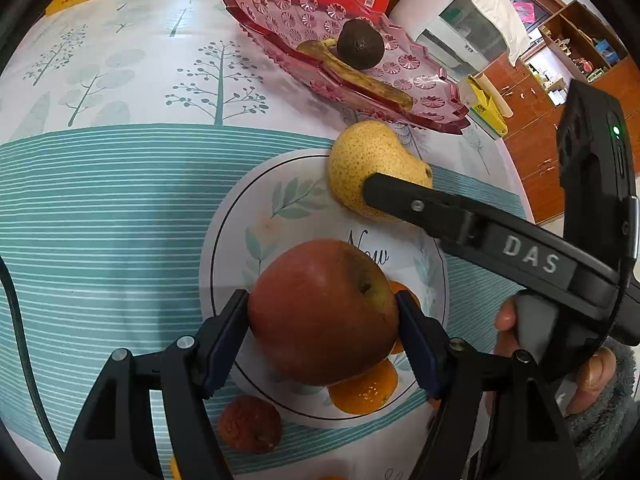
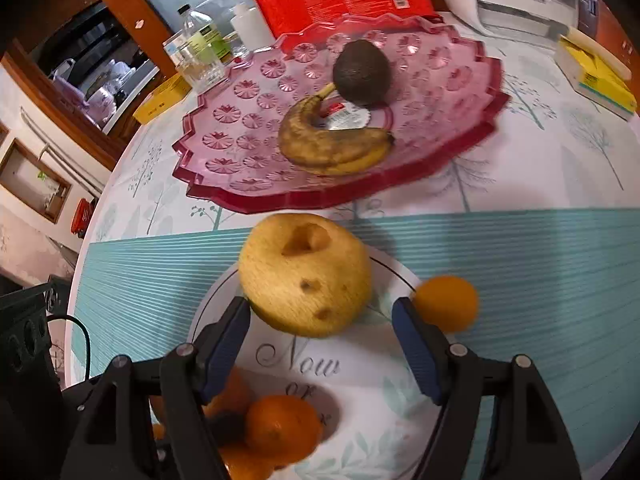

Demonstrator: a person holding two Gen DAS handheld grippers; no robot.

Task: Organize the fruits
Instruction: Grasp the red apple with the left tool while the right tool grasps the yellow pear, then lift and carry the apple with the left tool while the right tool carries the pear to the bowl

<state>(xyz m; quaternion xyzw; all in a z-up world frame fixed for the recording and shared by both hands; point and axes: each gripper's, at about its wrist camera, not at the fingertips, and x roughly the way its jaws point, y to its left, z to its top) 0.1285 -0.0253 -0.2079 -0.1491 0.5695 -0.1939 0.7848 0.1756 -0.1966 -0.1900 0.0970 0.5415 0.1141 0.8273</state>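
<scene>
Through the left wrist view, my left gripper (image 1: 323, 330) has its fingers (image 1: 224, 340) clamped on one red apple (image 1: 320, 312), which I hold just above the white plate (image 1: 240, 216), I judge so that it can travel to the pink tray (image 1: 280, 8) at the far right. One pear (image 1: 368, 168) sits at the plate's far edge, and a finger of the right gripper (image 1: 400, 196) lies against it. On the tray I count one avocado (image 1: 360, 44) and a browned banana (image 1: 360, 76). A small red fruit (image 1: 250, 424) lies on the tabletop (image 1: 100, 200) near the plate, and an orange (image 1: 366, 390) peeks out under the apple.

Through the right wrist view, my right gripper (image 2: 322, 334) is spread wide around the pear (image 2: 306, 274); the left finger seems to touch it, the right one stands clear, so nothing is grasped yet. I read this as lining up for a pinch. The tray (image 2: 240, 184) beyond shows two bananas (image 2: 332, 148) joined at the stem and one avocado (image 2: 362, 72). One small orange (image 2: 446, 304) lies on the tabletop right of the plate (image 2: 360, 400), and at least two more oranges (image 2: 280, 428) cluster at its near edge; blur hides the exact count.
</scene>
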